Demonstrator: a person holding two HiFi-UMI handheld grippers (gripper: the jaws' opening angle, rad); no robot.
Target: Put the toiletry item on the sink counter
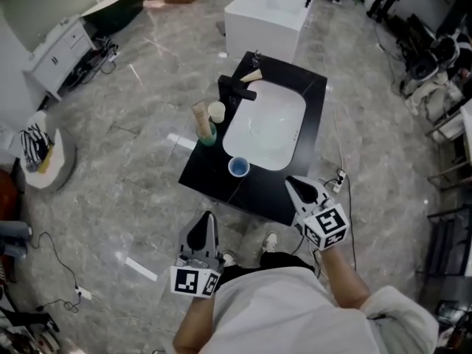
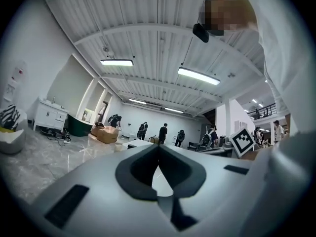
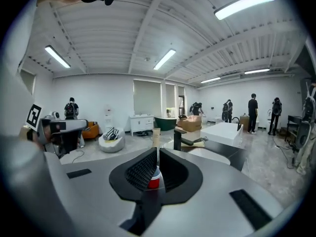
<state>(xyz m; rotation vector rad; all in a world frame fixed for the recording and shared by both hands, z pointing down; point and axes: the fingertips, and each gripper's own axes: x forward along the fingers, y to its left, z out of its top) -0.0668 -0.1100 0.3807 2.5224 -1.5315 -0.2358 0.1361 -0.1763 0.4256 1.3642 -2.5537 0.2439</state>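
Grey marble floor (image 1: 110, 161) fills the head view, with a black sink counter (image 1: 206, 172) standing in the middle of it. A white basin (image 1: 265, 127) is sunk into the counter top.

A black faucet (image 1: 234, 91) stands at the basin's far left corner. Just left of the basin is a close cluster of toiletries: a tan tube (image 1: 200, 116), a white-topped container (image 1: 216, 111) and a green item (image 1: 209, 134) at their foot. A small blue cup (image 1: 238, 167) stands on the counter, touching or nearly touching the basin's near rim. All of these rest on the counter, and neither of your tools touches any of them.

Your left gripper (image 1: 204, 223) is off the counter, well short of the basin's near left corner. Its jaws are clenched tip to tip on nothing.

Your right gripper (image 1: 295, 185) hangs over the counter's near edge, just past the basin's near right corner. Its jaw tips are also pressed together. A small red and white thing (image 3: 153, 181) shows low in the gap behind the tips. You cannot tell what it is.
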